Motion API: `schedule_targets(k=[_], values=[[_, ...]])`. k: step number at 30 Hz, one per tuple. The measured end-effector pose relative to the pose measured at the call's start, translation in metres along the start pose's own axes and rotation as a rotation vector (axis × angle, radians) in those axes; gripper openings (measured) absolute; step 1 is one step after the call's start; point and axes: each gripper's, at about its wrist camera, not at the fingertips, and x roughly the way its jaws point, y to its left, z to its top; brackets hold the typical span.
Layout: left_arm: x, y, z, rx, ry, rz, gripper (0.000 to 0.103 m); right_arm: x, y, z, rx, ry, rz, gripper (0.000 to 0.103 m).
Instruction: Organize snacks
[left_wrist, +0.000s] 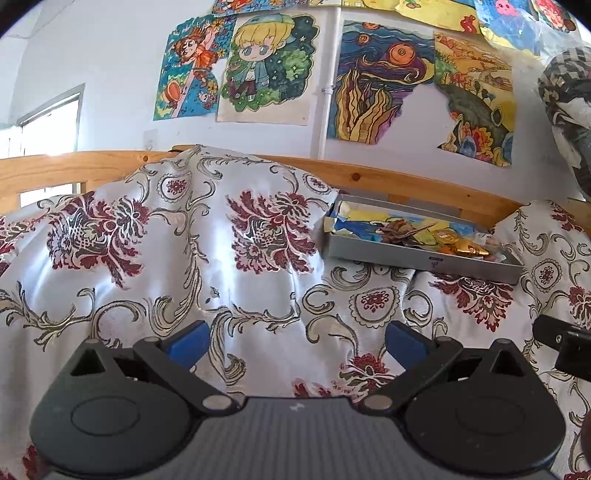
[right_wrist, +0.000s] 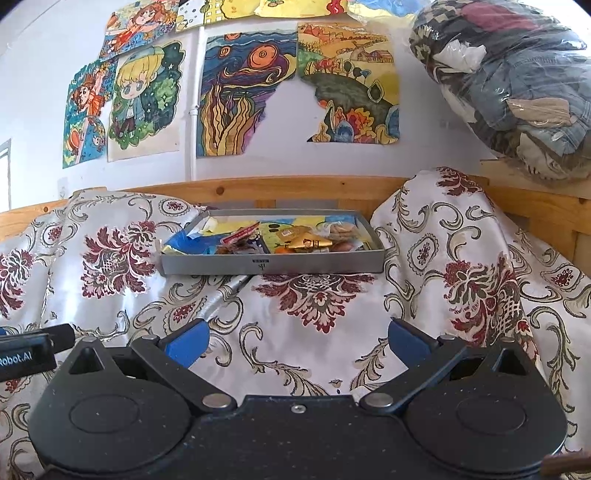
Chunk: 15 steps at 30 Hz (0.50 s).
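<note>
Nearest, the left hand-held gripper hangs with its blue-padded fingers spread apart, nothing between them, over a floral cloth. The right hand-held gripper is likewise spread wide and empty above the same cloth (the other tool's black edge shows at each view's side). Farther on, a shallow grey tray rests on the cloth, well apart from both grippers, holding the snacks: gold, orange and red wrappers heaped toward its right half on blue-yellow paper. Behind runs a wooden rail, then a white wall with drawings. A plastic-wrapped clothes bundle sits upper right.
</note>
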Motion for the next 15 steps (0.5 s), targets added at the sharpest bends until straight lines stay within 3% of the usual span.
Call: schedule_targets(k=[15], values=[[0.0010,-0.0010,-0.0013,0.029,0.021,-0.004,0.102,0.0036,0.0030,-0.0035,-0.036,0.018,0.008,0.102]])
